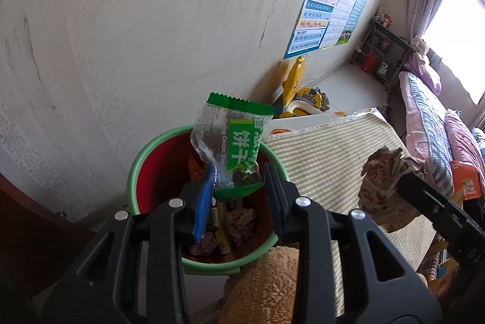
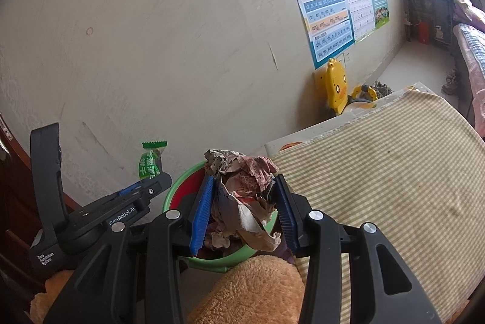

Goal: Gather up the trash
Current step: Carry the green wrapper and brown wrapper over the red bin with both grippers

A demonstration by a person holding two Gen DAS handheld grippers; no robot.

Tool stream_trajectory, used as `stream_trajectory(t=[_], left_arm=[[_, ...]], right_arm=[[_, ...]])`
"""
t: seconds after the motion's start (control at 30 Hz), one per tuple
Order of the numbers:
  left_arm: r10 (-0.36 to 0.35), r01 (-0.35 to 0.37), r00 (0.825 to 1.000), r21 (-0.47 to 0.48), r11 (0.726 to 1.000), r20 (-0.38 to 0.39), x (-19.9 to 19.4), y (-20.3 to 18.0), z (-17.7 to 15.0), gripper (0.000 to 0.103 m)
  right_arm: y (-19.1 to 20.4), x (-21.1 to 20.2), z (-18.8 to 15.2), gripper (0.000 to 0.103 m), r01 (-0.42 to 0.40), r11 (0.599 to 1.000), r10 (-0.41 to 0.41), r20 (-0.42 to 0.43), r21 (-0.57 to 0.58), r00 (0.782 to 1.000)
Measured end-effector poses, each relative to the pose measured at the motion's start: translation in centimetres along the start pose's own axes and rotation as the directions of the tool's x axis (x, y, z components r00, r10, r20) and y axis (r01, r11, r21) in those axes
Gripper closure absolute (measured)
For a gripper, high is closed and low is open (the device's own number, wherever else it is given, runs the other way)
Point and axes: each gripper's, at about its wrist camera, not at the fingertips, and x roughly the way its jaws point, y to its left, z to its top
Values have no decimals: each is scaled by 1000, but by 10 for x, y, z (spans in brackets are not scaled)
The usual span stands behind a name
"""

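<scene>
Left gripper (image 1: 239, 196) sits right over the bin (image 1: 138, 169) with its jaws spread – the green biscuit wrapper (image 1: 233, 148) only touches the left blue pad and stands up above the opening. Right gripper (image 2: 245, 212) is pinching a crumpled paper wad (image 2: 242, 190) just above the bin's rim, near the left edge of the striped mat (image 2: 379, 172). The bin – green rim, red inside – already has wrappers and scrunched paper in it, and stands against the wall (image 1: 121, 36).
</scene>
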Motion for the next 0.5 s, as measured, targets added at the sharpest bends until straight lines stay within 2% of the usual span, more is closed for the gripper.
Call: stream_trajectory(t=[0.5], left_arm=[[30,-31,999,-25,999,-31,14,21,-3,72]], right_arm=[[10,25,2,63,-22,1000,21,-41,-10,999]])
